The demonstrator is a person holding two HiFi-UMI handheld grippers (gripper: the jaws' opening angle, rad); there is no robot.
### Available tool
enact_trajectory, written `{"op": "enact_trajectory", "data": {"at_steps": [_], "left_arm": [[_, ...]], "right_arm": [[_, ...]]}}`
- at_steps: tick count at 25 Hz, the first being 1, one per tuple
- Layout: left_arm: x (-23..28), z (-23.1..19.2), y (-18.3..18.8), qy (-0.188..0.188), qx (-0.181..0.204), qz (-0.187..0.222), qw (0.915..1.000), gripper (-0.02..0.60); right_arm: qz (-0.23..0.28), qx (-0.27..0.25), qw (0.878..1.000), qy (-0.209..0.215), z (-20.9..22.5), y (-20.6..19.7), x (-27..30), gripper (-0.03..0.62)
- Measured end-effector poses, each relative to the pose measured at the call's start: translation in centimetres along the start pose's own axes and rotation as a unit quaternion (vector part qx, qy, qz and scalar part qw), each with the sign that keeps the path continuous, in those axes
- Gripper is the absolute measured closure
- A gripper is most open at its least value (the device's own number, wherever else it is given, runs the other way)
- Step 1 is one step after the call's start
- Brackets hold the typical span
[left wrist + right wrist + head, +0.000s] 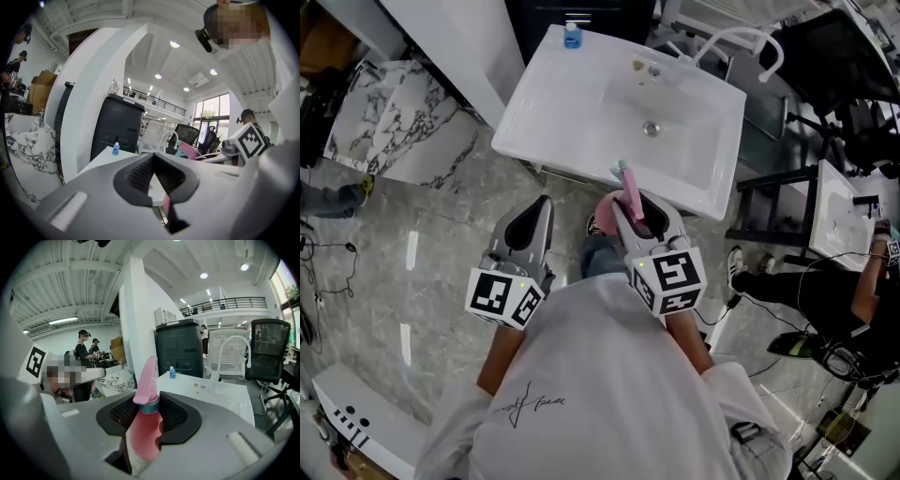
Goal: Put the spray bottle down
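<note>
**Right claw.** The right gripper (149, 412) has its jaws part-spread and clamped on a translucent pink plastic spray bottle (142, 434). The ribbed dark pads press the bottle's shoulder from both sides, just under its teal collar. The pink trigger head rises above the pads, leaning slightly left in the right gripper view.

**Left claw.** The left gripper (154, 174) has its fingertips drawn together at the front. Only a wedge-shaped gap remains behind them, and nothing sits in it.

**Markings.**
- Each gripper carries a cube with black-and-white square markers, which bear no lettering.
- A thin script mark on the back of the person's white shirt (581, 394) cannot be read.
- No label shows on the spray bottle.

**Position.** In the head view the spray bottle (630, 195) is carried in the right gripper (632, 212). It rests on nothing, and its nozzle reaches the near rim of the white rectangular ceramic washbasin (553, 103). The left gripper (532, 223) is alongside, over the grey marbled floor (441, 272).

**Beyond.**
- A small blue bottle (572, 36) stands on the basin's far rim, its label too small to read.
- A white curved tap (741, 37) stands at the far right corner.
- A black cabinet (180, 350) stands behind the basin.
</note>
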State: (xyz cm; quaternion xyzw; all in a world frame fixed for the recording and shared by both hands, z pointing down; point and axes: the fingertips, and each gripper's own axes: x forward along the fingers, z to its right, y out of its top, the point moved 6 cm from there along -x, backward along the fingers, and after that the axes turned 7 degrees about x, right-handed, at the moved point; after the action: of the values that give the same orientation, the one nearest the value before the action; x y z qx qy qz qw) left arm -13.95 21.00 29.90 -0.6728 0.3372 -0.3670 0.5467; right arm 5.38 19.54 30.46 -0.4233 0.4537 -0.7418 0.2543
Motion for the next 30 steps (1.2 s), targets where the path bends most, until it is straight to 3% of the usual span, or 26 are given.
{"op": "enact_trajectory", "data": {"at_steps": [17, 30], "left_arm": [[12.5, -2.2, 2.4, -0.006, 0.02, -0.008, 0.9998, 0.528], [16.1, -2.0, 3.2, 0.012, 0.033, -0.01, 0.9993, 0.528]], "right_arm": [[-0.004, 0.02, 1.0, 0.01, 9.1, 4.2, 7.0, 0.461], [0.011, 0.033, 0.999, 0.019, 13.6, 5.2, 7.4, 0.461]]}}
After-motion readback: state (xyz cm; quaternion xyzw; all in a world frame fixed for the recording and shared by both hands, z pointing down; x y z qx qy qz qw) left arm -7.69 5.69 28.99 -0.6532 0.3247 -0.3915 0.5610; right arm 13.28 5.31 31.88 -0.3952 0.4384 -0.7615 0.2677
